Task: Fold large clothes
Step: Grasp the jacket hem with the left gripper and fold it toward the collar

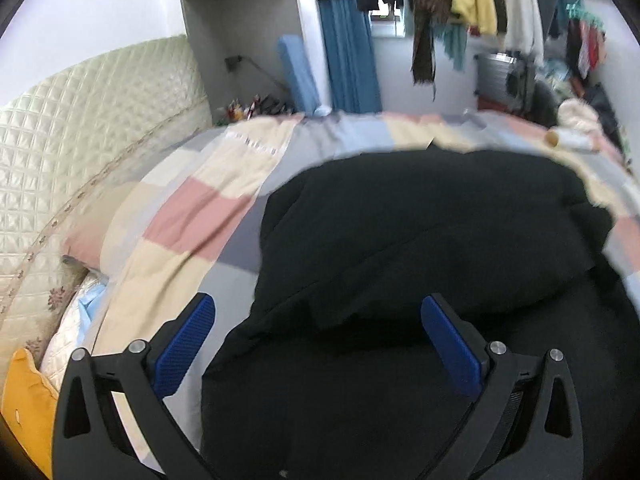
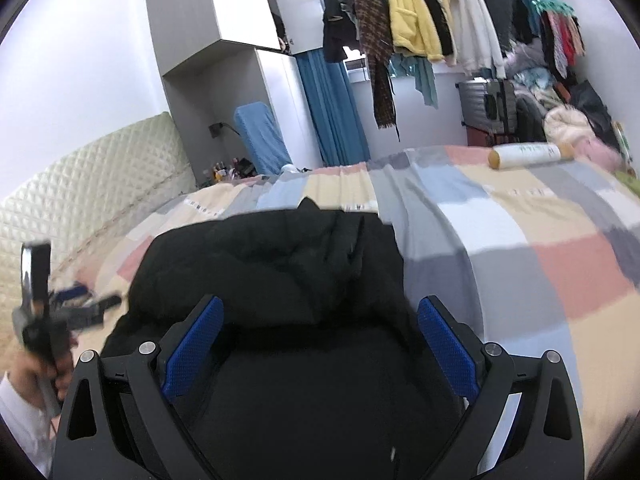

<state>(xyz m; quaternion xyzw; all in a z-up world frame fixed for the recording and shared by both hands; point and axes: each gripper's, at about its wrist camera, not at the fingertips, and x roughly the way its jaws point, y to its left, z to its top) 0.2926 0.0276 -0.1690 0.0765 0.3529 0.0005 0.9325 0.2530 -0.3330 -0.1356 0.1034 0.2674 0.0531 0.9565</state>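
A large black padded jacket (image 1: 420, 240) lies folded in a bulky pile on the checked bedspread (image 1: 208, 208). My left gripper (image 1: 318, 312) is open and empty, its blue pads (image 1: 184, 344) wide apart above the jacket's near left edge. In the right wrist view the same jacket (image 2: 280, 264) lies below my right gripper (image 2: 320, 312), which is open and empty over its near part. The left gripper (image 2: 80, 312) shows blurred at the left of the right wrist view, held in a hand.
A quilted cream headboard (image 1: 80, 128) stands on the left, with pillows (image 1: 92, 236) below it. A white bottle (image 2: 528, 155) lies at the far edge of the bed (image 2: 520, 216). Hanging clothes (image 2: 420, 8), a blue curtain (image 2: 332, 108) and a suitcase (image 2: 486, 106) are behind.
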